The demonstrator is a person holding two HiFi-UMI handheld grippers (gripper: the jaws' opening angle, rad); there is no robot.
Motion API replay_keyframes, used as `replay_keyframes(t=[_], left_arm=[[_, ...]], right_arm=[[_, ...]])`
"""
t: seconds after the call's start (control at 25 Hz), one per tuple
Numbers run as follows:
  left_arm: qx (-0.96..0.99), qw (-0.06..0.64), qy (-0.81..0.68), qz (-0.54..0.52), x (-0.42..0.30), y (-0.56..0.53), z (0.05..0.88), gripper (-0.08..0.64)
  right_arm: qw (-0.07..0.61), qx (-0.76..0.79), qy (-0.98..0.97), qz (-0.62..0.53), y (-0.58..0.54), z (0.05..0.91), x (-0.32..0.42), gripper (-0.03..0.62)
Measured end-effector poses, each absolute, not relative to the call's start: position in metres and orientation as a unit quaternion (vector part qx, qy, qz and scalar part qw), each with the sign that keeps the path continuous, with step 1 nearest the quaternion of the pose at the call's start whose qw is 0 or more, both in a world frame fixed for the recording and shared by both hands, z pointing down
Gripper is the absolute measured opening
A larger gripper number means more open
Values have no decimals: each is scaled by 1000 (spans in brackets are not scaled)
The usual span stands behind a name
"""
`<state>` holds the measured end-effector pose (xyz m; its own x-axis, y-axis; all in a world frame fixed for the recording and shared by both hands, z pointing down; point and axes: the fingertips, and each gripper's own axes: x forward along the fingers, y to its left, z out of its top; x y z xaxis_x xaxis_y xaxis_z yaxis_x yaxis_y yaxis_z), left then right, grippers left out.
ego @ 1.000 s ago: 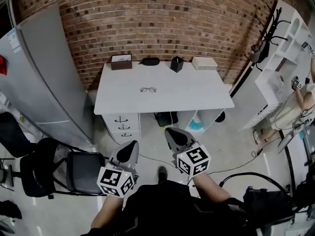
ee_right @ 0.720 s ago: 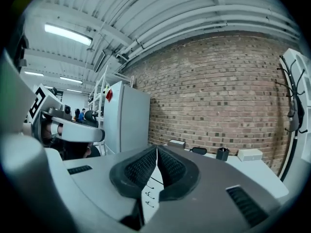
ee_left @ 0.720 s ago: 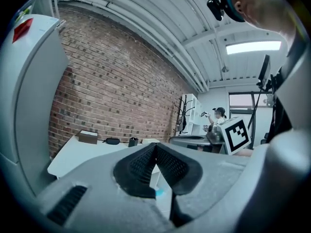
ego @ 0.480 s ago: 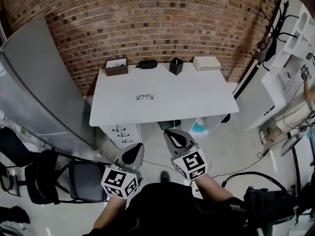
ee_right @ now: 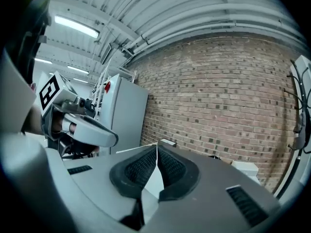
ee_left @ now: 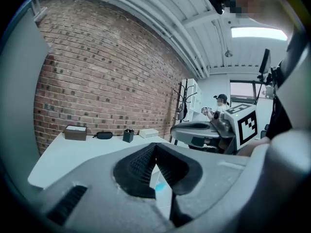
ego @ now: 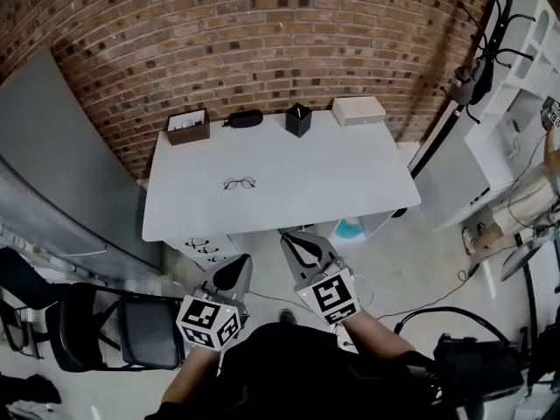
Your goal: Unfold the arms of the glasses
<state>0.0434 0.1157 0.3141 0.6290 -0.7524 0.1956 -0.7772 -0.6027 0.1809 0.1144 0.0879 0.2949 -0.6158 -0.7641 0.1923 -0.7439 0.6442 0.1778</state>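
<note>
Table (ego: 350, 182) stands against the brick wall (ego: 262, 42). Along its back edge, left to right: open box (ego: 187, 127), glasses case (ego: 242, 118), pen holder (ego: 298, 120), flat box (ego: 358, 110). Glasses (ego: 239, 183) lie left of centre, well apart from that row. Drawer unit (ego: 206, 246) sits under the table's left end. Chair (ego: 131, 331) is front-left on the floor, tall cabinet (ego: 61, 173) left of the table (maybe a fridge), shelf unit (ego: 525, 68) far right. Left gripper (ego: 234, 265) and right gripper (ego: 296, 241) are side by side just before the near edge.
</note>
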Motion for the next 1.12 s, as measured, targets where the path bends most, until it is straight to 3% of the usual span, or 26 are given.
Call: replay_keyframes(t=[0.28, 1.12], left_arm=[[887, 139, -438, 50, 55, 79, 322, 8], [870, 163, -465, 21, -26, -75, 350, 8]], right_arm=[[131, 410, -902, -19, 57, 307, 130, 11], [141, 432, -890, 33, -82, 346, 91, 11]])
